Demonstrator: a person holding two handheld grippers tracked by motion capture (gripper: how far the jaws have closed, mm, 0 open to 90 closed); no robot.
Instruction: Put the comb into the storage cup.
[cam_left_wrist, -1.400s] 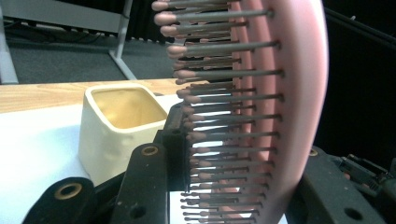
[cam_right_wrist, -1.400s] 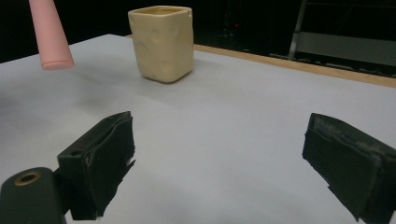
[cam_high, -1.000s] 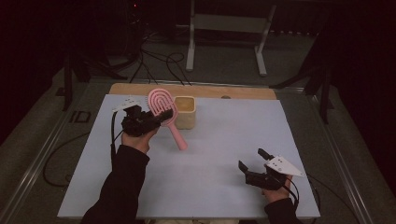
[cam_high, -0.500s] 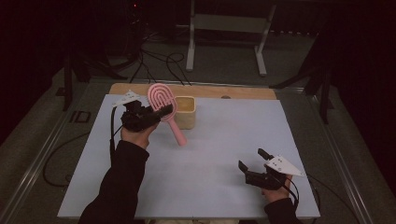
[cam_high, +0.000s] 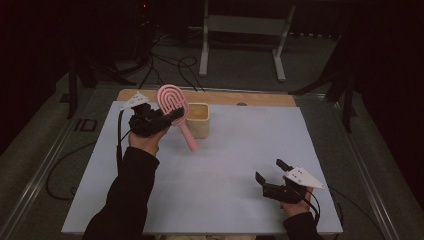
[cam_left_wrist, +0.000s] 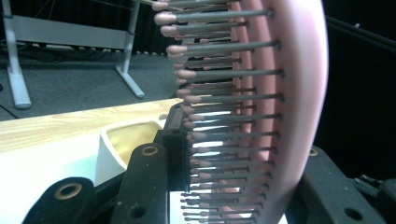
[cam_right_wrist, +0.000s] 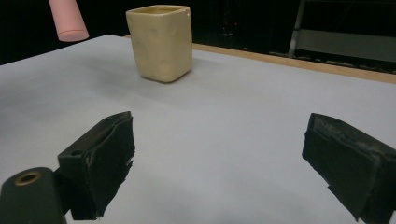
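Note:
A pink hairbrush (cam_high: 173, 101) hangs tilted above the table's far left, bristled head up and handle (cam_high: 188, 137) slanting down toward the right. My left gripper (cam_high: 175, 116) is shut on the brush head; in the left gripper view the bristles (cam_left_wrist: 224, 116) and pink back (cam_left_wrist: 289, 116) sit between its jaws. A cream square cup (cam_high: 199, 120) stands upright just right of the brush, also in the left gripper view as the cup (cam_left_wrist: 122, 140). My right gripper (cam_high: 270, 170) rests low at the front right, open and holding nothing (cam_right_wrist: 224, 154), facing the cup (cam_right_wrist: 161, 42).
A pale grey mat (cam_high: 225, 165) covers the table, with a wooden strip (cam_high: 250, 98) along its far edge. Beyond the table, a metal stand (cam_high: 245, 30) and cables (cam_high: 165, 65) are on the dark floor. The brush handle's end (cam_right_wrist: 68, 21) hangs left of the cup.
The left gripper has lifted the brush slightly, so the handle's end sits higher than before. The right gripper has stayed in place.

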